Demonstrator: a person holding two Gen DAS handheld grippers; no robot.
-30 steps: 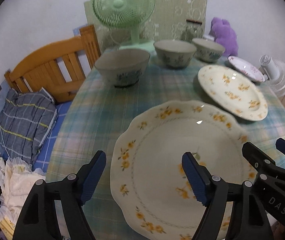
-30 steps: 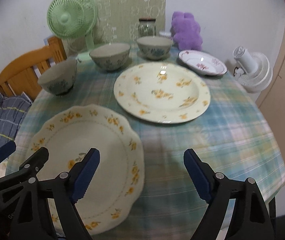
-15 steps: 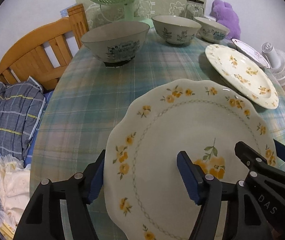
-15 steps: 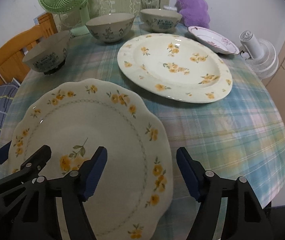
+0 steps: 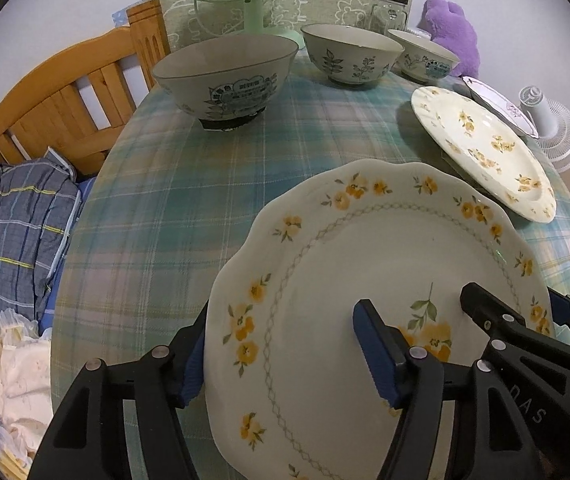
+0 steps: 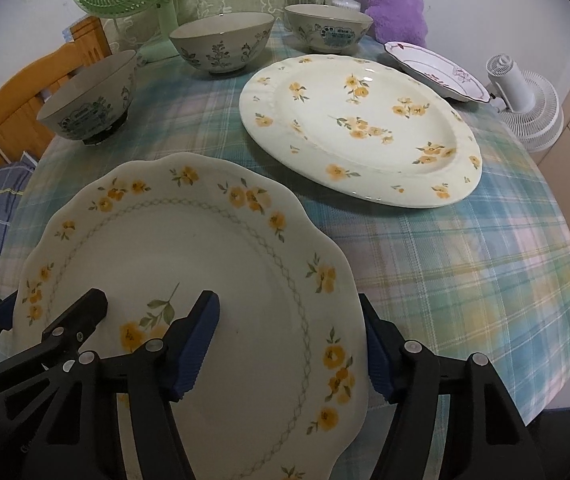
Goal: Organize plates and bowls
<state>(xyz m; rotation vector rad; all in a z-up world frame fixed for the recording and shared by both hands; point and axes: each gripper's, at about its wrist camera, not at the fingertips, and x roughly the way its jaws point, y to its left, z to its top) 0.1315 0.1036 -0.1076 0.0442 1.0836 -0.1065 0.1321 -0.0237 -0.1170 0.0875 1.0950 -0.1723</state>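
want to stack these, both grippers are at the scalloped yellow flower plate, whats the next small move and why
Probably close both grippers on the rim. The left gripper straddles the left edge of the scalloped yellow-flowered plate and the right gripper its right edge; the right jaws are closing, and no pad visibly presses yet.

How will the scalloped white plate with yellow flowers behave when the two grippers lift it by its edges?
The scalloped white plate with yellow flowers looks like glazed ceramic, so probably stiff, fragile and slippery. It is wide and shallow, so it may tilt if lifted unevenly.
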